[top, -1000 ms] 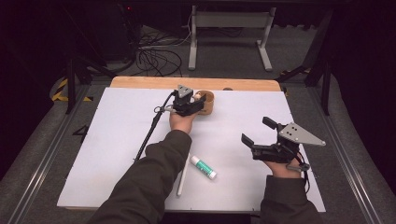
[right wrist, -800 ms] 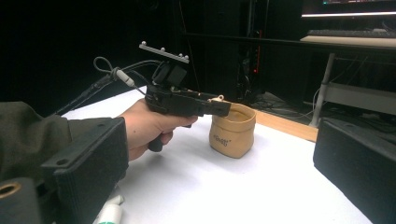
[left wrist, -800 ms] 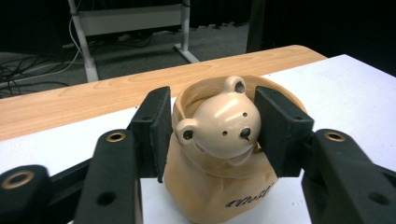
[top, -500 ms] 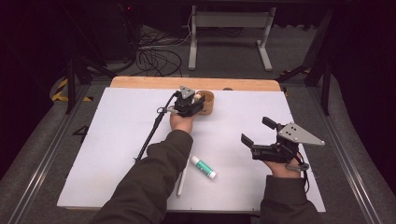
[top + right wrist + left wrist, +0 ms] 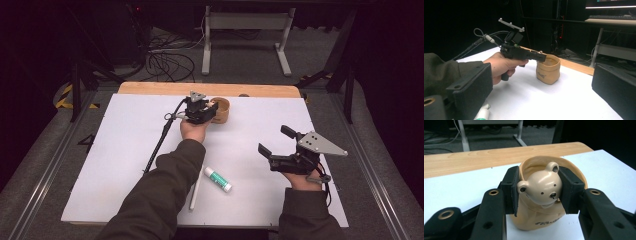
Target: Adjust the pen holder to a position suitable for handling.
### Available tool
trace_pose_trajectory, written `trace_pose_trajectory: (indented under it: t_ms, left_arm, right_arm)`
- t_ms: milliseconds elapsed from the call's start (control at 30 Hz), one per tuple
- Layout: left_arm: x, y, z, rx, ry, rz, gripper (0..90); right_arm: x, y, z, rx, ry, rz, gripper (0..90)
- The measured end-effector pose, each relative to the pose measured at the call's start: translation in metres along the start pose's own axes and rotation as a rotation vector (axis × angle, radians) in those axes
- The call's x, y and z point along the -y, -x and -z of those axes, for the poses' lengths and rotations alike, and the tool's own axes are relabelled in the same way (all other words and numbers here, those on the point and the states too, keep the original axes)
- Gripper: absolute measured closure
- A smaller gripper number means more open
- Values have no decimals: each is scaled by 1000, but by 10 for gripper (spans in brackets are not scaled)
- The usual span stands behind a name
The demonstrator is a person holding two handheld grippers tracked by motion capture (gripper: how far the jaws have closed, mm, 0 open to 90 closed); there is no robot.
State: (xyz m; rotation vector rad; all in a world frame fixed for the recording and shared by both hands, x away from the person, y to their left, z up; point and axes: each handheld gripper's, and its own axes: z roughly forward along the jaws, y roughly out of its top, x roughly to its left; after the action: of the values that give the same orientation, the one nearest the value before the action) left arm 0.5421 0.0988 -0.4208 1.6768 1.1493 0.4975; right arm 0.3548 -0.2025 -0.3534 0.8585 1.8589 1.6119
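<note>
Table (image 5: 125, 165) white-topped, wood strip at far edge; left hand-held gripper (image 5: 539, 191) closing on bear cup (image 5: 541, 187); right hand-held gripper (image 5: 275, 142) released

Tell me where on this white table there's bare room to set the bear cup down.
Widest bare patch: the table left of the cable. Another lies between the cup and the right gripper. Crowded: the near middle, with the glue stick and white pen by the sleeve.

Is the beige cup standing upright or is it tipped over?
Upright. The beige cup stands on its base on the white table, opening upward, bear head at its rim.
</note>
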Motion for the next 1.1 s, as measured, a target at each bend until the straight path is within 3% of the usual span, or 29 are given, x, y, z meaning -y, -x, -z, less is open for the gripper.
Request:
trace_pose_trajectory:
  t_ms: [200, 300, 533, 767, 867, 1100]
  left_arm:
    - [-4, -5, 11, 9, -61, 19, 563]
    - [-4, -5, 20, 10, -92, 9, 563]
    - [5, -3, 49, 68, -154, 1, 562]
    - [14, -6, 80, 81, -191, -7, 563]
    - [20, -7, 92, 110, -207, -5, 563]
    - [30, -8, 112, 129, -216, -14, 562]
  right_arm:
    - [0, -1, -1, -2, -4, 1, 42]
    - [1, -1, -2, -4, -6, 0, 41]
    - [1, -4, -5, -9, -12, 9, 42]
    - [1, -9, -8, -20, -20, 14, 41]
    - [1, -11, -10, -23, -27, 16, 41]
    - [2, -13, -13, -30, -41, 27, 41]
